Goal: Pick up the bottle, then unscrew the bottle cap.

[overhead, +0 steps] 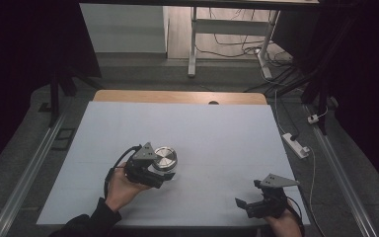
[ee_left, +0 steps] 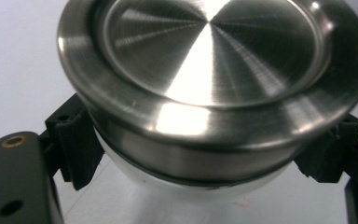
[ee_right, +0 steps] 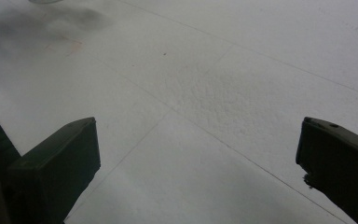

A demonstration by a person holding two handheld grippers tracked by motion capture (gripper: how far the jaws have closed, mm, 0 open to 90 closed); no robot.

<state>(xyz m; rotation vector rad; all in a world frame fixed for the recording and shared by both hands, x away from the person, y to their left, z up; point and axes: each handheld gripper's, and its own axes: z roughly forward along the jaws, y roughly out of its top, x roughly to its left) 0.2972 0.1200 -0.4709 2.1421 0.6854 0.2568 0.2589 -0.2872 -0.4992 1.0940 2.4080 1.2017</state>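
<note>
We read the round container (ee_left: 214, 88) as stiff and prob. fairly weighty for its size: brushed steel lid w/ a raised rim, over a white lower body, maybe ceramic or plastic, hard to tell since just a sliver shows. Polished metal looks slick, so the grip belongs below the lid's overhanging lip, on the side wall, where the pads can't slide up. That's where the left gripper (overhead: 164, 174) has it: jaws spread wide, one either side of the body, pressed to it under the lip. The container sits left of centre on the white table (overhead: 217, 133), whether resting or just lifted we can't say. The right gripper (overhead: 249, 203) hangs near the table's near right edge, jaws wide apart, nothing between them.
</note>
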